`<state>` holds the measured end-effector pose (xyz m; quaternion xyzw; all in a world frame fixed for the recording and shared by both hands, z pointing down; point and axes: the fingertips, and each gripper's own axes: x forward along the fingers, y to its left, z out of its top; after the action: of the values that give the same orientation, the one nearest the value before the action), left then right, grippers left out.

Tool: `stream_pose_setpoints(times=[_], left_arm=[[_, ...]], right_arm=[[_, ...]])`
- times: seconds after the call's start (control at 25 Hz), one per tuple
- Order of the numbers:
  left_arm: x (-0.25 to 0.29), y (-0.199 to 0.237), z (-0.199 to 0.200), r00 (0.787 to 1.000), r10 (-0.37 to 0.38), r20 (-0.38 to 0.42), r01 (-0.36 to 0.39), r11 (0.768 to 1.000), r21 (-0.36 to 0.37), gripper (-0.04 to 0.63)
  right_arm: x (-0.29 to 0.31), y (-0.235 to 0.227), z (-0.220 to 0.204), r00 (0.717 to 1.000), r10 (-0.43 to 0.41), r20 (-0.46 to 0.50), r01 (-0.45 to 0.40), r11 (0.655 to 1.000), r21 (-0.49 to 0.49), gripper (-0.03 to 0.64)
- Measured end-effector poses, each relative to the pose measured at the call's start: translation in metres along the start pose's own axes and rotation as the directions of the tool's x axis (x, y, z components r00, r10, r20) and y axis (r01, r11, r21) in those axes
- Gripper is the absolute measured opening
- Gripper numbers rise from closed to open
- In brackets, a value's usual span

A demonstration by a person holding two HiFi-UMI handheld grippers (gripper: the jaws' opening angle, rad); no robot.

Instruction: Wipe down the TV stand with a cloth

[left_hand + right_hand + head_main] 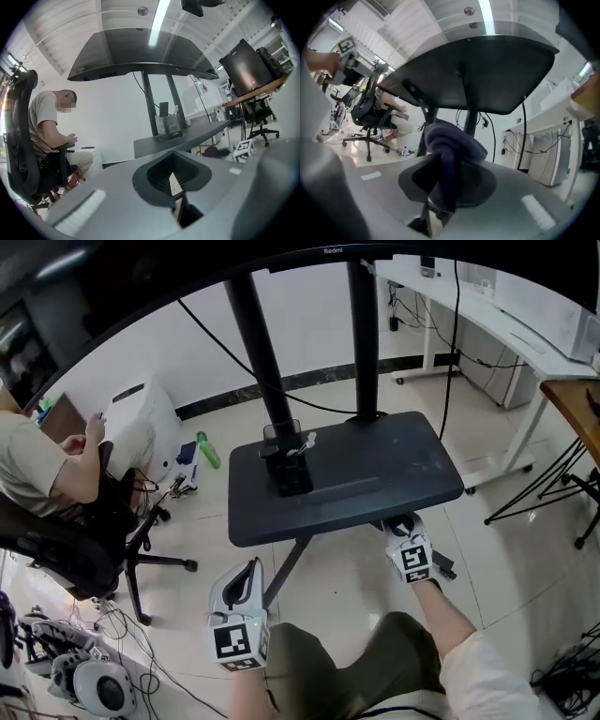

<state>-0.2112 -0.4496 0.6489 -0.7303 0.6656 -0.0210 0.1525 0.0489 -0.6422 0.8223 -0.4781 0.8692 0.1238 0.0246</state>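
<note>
The TV stand's black shelf (384, 460) stands in the middle of the head view, with two dark poles rising to the screen and a small dark holder (286, 463) at the left pole's foot. My right gripper (403, 526) is low at the shelf's front right edge, shut on a bunched dark blue cloth (451, 146); in the right gripper view the shelf's underside (487, 70) is above the cloth. My left gripper (250, 568) hangs lower, in front of the shelf's left corner, shut with nothing in it. The left gripper view shows the shelf (192, 136) ahead of it.
A person sits in an office chair (66, 549) at the left, beside a white box (141, 423) and a green bottle (208, 451) on the floor. A white desk (506, 324) and thin black stand legs (548, 488) are at the right. Cables and gear (89, 681) lie bottom left.
</note>
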Motion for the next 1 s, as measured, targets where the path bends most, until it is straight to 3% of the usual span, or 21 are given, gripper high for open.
stream_pose_setpoints(times=[0.12,0.24,0.4,0.56,0.72,0.8,0.92,1.0], left_arm=[[-0.006,0.009,-0.004,0.998,0.042,-0.052,-0.043,0.999,-0.009,0.267],[-0.01,0.013,-0.011,0.995,0.061,-0.077,-0.062,0.998,-0.012,0.267],[-0.009,0.02,-0.018,0.993,0.083,-0.085,-0.083,0.997,-0.001,0.267],[-0.011,0.02,-0.033,0.99,0.089,-0.108,-0.088,0.996,0.01,0.267],[-0.008,0.02,-0.055,0.987,0.091,-0.136,-0.088,0.996,0.025,0.267],[-0.004,0.015,-0.058,0.986,0.084,-0.143,-0.081,0.996,0.029,0.266],[-0.001,0.008,-0.055,0.987,0.08,-0.14,-0.079,0.997,0.014,0.267],[-0.001,0.007,-0.049,0.989,0.076,-0.127,-0.076,0.997,0.0,0.267]], right_arm=[[0.066,-0.035,0.023,0.994,0.011,0.111,-0.007,0.999,-0.041,0.081],[0.105,-0.046,0.002,0.997,0.011,0.073,-0.007,0.999,-0.046,0.081],[0.126,-0.033,-0.092,0.997,0.03,-0.065,-0.031,0.999,-0.01,0.082],[0.136,-0.013,-0.199,0.975,0.056,-0.217,-0.051,0.998,0.032,0.081],[0.131,0.005,-0.299,0.934,0.073,-0.35,-0.057,0.997,0.055,0.081],[0.123,0.009,-0.35,0.899,0.08,-0.43,-0.049,0.995,0.083,0.081],[0.098,0.0,-0.385,0.837,0.076,-0.542,-0.021,0.994,0.107,0.082],[0.065,-0.017,-0.398,0.806,0.058,-0.589,-0.021,0.997,0.07,0.081]])
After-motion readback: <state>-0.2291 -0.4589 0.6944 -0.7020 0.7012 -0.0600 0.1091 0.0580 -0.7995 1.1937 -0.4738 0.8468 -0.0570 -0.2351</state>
